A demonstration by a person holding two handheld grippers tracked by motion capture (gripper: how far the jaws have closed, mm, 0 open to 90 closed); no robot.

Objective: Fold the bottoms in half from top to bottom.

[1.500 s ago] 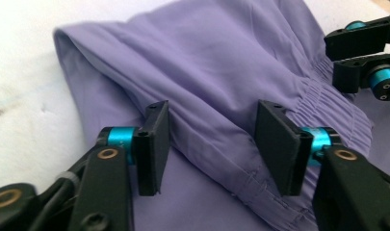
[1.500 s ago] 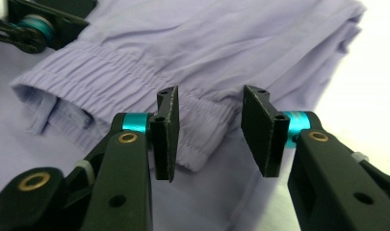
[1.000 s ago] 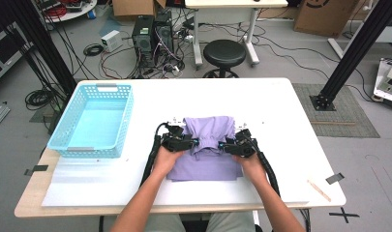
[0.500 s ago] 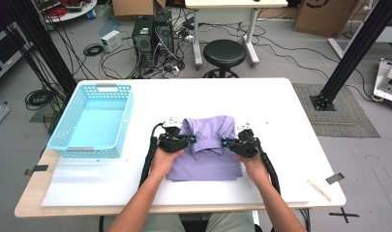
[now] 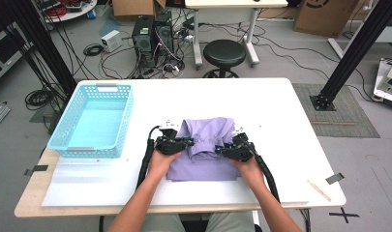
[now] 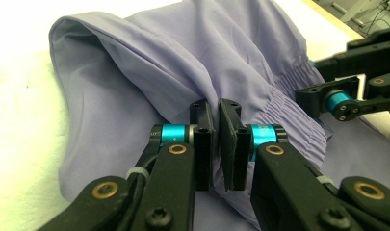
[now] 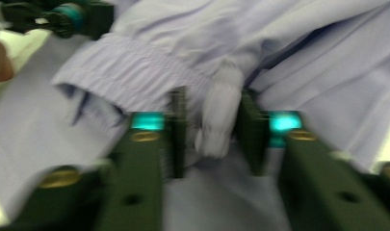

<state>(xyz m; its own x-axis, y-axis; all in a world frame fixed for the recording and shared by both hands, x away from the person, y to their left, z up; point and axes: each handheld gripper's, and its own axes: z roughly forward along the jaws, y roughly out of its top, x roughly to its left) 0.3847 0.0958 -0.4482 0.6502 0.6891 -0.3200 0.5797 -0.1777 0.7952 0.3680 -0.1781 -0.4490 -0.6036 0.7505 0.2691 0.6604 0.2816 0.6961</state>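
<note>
- Lilac cloth (image 5: pixel 205 147), thin and limp, lies folded near the middle of the table (image 5: pixel 280 111), between your two hands.
- Your left gripper (image 6: pixel 214 109) is pinched down on a fold of it; the jaws stand almost together with only fabric between them.
- Your right gripper (image 7: pixel 209 122) has just been easing apart: a bunched bit of the gathered band (image 7: pixel 135 77) sits between the jaws with a gap at each side, so I judge it is not clamped. That view is blurred.
- Expect the cloth to sag, slide and unfold when lifted; it weighs little and will not break.
- Best hold, I judge: the gathered band, thicker than the plain cloth, taken at both ends so the fold stays flat.
- Near table edge lies just below the cloth, so draw it away from you, not back.
- Basket (image 5: pixel 94 118) stands well to your left; the open tabletop beyond the cloth and to your right leaves room to move.
</note>
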